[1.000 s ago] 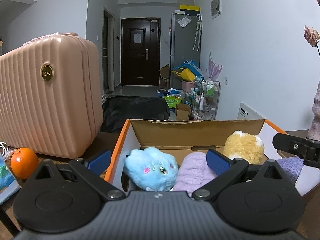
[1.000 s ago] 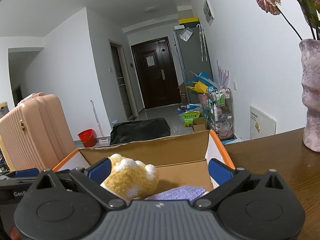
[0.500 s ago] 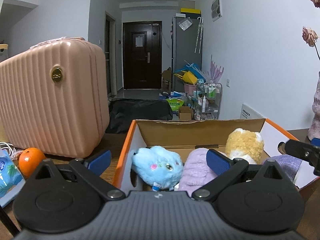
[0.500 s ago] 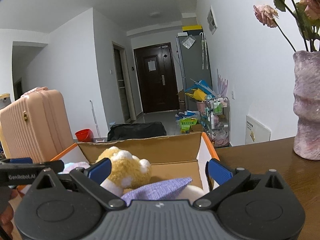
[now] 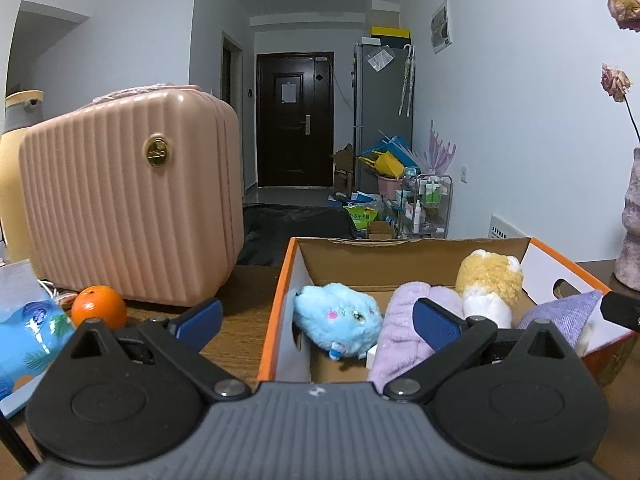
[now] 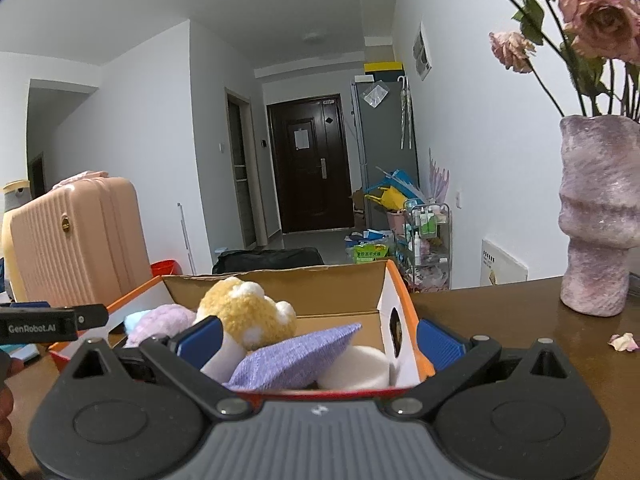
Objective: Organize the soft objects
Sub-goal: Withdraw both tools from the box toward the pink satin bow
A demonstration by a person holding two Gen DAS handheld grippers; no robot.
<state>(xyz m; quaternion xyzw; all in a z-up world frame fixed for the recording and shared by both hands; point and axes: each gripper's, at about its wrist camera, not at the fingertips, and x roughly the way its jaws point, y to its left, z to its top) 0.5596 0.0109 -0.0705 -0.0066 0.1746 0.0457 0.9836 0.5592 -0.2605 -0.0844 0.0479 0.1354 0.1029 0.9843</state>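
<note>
An orange-rimmed cardboard box (image 5: 280,292) stands on the wooden table and holds a blue plush (image 5: 340,320), a rolled lilac towel (image 5: 404,332), a yellow plush (image 5: 490,280) and a purple pillow (image 5: 560,314). My left gripper (image 5: 316,316) is open and empty, straddling the box's left wall at the near end. My right gripper (image 6: 320,338) is open and empty, astride the box's right wall (image 6: 394,308). In the right wrist view the yellow plush (image 6: 244,310), the purple pillow (image 6: 296,354), a white roll (image 6: 356,368) and the lilac towel (image 6: 160,318) show inside.
A pink suitcase (image 5: 128,196) stands on the table left of the box. An orange (image 5: 98,306) and a blue packet (image 5: 24,328) lie in front of it. A purple vase (image 6: 596,216) with roses stands right of the box, with a petal (image 6: 622,340) on the table.
Both grippers have drawn back and slightly up from the box. The left view shifted so the box sits more to the right. The pillow and white roll now show in the right view.
</note>
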